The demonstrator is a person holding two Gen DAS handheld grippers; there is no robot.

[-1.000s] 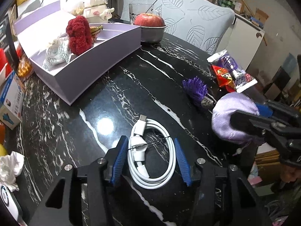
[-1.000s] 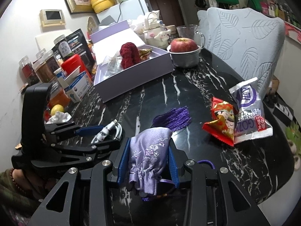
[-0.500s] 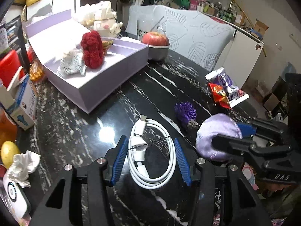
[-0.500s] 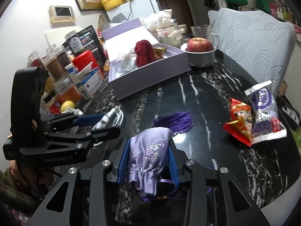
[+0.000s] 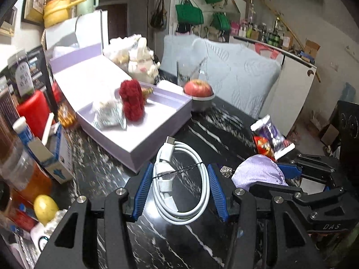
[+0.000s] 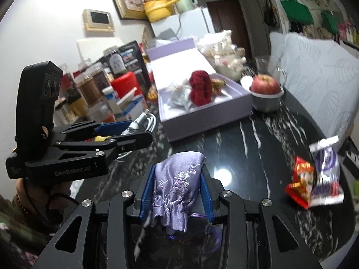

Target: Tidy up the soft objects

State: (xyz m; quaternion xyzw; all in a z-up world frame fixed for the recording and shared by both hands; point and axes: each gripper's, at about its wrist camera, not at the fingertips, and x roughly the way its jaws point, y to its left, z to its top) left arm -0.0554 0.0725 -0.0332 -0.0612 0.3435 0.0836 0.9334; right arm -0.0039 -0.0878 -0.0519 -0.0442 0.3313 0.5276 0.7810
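My left gripper (image 5: 179,168) is shut on a coiled white charging cable (image 5: 182,179) and holds it above the black marble table (image 5: 219,139). My right gripper (image 6: 178,170) is shut on a lilac embroidered drawstring pouch (image 6: 177,179), also held off the table. Each wrist view shows the other gripper: the left gripper (image 6: 134,132) with the cable (image 6: 147,118), and the right gripper (image 5: 291,172) with the pouch (image 5: 258,172). Ahead stands an open lilac box (image 5: 157,130), holding a red knitted piece (image 5: 132,103) and a white patterned pouch (image 5: 110,116).
An apple in a metal bowl (image 5: 198,89) stands right of the box. Snack packets (image 6: 314,179) lie near the table's right edge. Jars, cartons and a lemon (image 5: 44,208) crowd the left side. A leaf-patterned cushion (image 6: 314,71) sits behind the table.
Both grippers have risen with the cable and the pouch, and the views have tilted up toward the box. The purple tassel seen on the table earlier is out of sight.
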